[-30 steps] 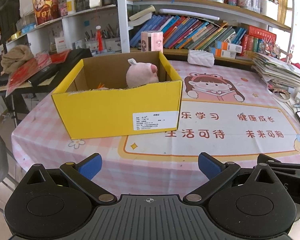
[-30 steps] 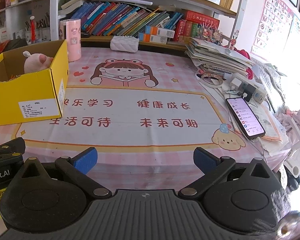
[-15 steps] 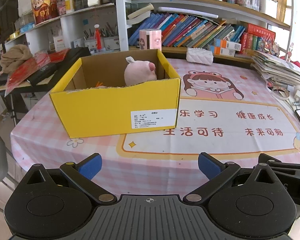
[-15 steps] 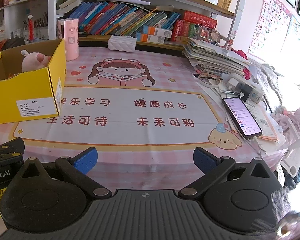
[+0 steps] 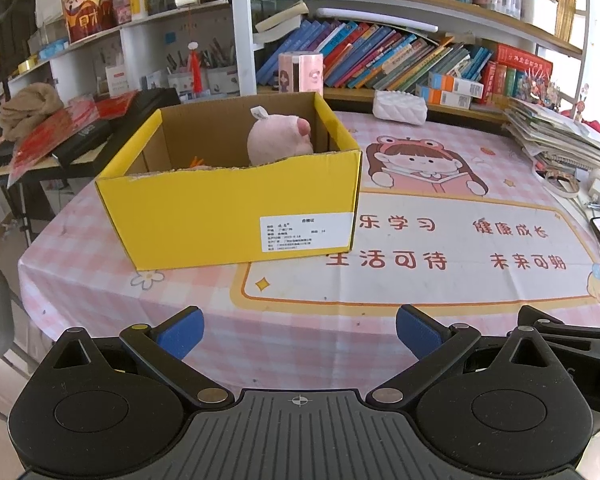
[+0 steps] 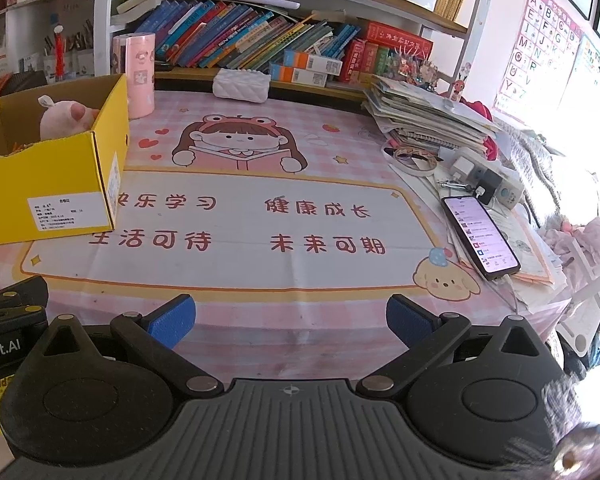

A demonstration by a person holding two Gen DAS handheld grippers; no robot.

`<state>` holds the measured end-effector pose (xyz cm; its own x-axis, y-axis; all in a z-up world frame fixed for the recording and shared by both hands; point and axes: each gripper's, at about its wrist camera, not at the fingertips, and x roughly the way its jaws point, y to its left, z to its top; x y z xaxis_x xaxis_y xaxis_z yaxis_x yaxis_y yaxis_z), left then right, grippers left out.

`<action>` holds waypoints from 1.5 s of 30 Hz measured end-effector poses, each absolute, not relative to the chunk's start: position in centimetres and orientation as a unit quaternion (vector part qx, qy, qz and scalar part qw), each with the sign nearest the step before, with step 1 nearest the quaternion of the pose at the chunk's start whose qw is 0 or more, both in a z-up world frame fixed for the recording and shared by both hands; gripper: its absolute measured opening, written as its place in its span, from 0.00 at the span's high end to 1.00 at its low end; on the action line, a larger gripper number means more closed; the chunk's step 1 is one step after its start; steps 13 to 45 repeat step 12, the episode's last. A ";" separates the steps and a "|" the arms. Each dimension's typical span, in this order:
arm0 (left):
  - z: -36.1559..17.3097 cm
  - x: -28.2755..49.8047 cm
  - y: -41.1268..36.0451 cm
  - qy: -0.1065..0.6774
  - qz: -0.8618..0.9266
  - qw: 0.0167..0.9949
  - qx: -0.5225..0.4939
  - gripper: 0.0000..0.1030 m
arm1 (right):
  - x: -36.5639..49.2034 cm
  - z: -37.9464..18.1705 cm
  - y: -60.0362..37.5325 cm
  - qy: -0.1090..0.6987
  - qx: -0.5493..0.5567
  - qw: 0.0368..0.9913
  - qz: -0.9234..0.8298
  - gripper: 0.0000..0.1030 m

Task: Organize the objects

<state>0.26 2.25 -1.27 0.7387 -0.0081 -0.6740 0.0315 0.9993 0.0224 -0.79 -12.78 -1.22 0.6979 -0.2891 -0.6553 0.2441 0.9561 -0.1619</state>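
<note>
Inside the rectangular cardboard box (image 5: pixel 228 216), a soft plush pig (image 5: pixel 278 140)

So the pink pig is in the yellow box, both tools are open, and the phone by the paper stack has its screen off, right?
Not quite: the phone has its screen lit, as the right wrist view shows. The rest holds: the pig is in the yellow box, and the left tool and right tool are both open.

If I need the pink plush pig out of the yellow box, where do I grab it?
Grip the pig's rounded head, the only part showing above the box rim, coming straight down from above. The cardboard walls block any side approach, and its body is hidden below.
</note>
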 end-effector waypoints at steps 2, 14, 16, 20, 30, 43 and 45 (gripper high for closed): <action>-1.3 0.3 2.3 0.362 -0.010 0.932 0.016 0.00 | -0.8 -1.3 -12.8 0.362 -0.032 0.920 -0.145 0.00; -1.3 0.3 2.5 0.362 -0.009 0.932 0.015 0.00 | -0.7 -1.4 -12.5 0.363 -0.032 0.920 -0.144 0.00; -1.3 0.3 2.5 0.362 -0.009 0.932 0.015 0.00 | -0.7 -1.4 -12.5 0.363 -0.032 0.920 -0.144 0.00; -1.3 0.3 2.5 0.362 -0.009 0.932 0.015 0.00 | -0.7 -1.4 -12.5 0.363 -0.032 0.920 -0.144 0.00; -1.3 0.3 2.5 0.362 -0.009 0.932 0.015 0.00 | -0.7 -1.4 -12.5 0.363 -0.032 0.920 -0.144 0.00; -1.3 0.3 2.5 0.362 -0.009 0.932 0.015 0.00 | -0.7 -1.4 -12.5 0.363 -0.032 0.920 -0.144 0.00; -1.3 0.3 2.5 0.362 -0.009 0.932 0.015 0.00 | -0.7 -1.4 -12.5 0.363 -0.032 0.920 -0.144 0.00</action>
